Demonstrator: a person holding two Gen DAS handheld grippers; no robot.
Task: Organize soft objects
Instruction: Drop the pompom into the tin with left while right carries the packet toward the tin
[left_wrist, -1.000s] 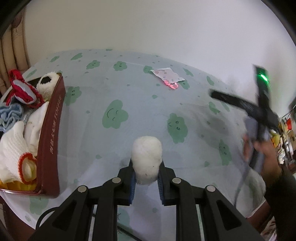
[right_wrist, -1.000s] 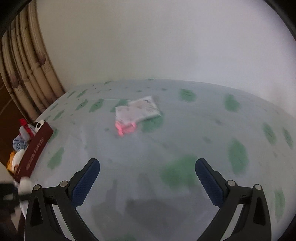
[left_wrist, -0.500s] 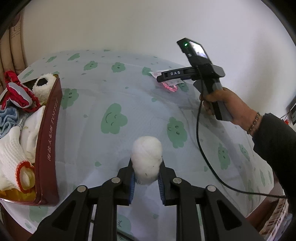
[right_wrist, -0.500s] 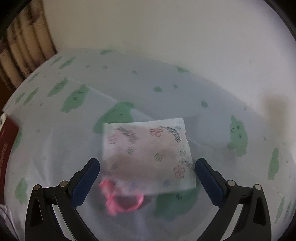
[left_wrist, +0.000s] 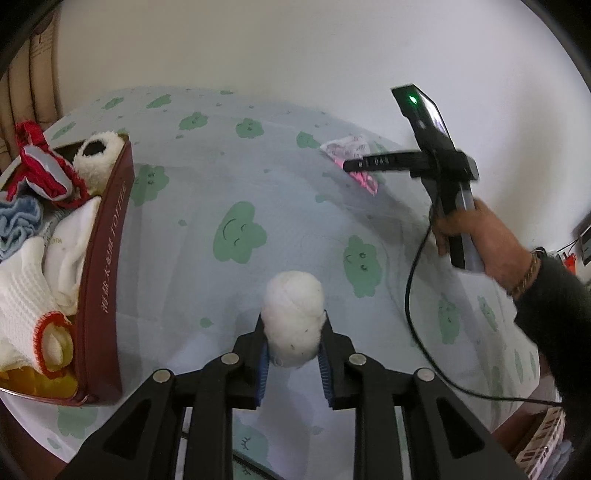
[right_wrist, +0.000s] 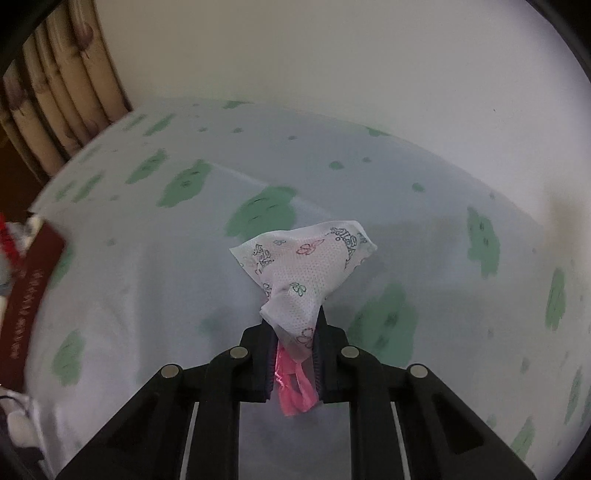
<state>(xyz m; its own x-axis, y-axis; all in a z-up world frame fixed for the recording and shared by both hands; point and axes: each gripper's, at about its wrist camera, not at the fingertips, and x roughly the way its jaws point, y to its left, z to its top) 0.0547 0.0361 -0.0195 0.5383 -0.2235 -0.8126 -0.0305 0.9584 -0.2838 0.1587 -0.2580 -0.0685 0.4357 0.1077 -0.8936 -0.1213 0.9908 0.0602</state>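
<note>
On a cloud-print bedspread (left_wrist: 240, 229), the right gripper (right_wrist: 293, 360), its jaws having just been closing, is pinching a printed pouch (right_wrist: 306, 258) by its pink-ribboned neck, at two o'clock in the left wrist view. The left gripper (left_wrist: 293, 360), jaws narrow, is clasping a white plush ball (left_wrist: 293, 314). At nine o'clock, the maroon box (left_wrist: 107, 258) is already holding several soft items; these two appear to be left.

Beyond our left tongs spreads a pale bedsheet (left_wrist: 280, 192) printed with green smiling clouds, running up to a plain white wall (left_wrist: 258, 44). Far left of our right tongs we see bamboo-patterned curtain folds (right_wrist: 62, 92). A black cable (left_wrist: 413, 295) trails right of the left tongs.
</note>
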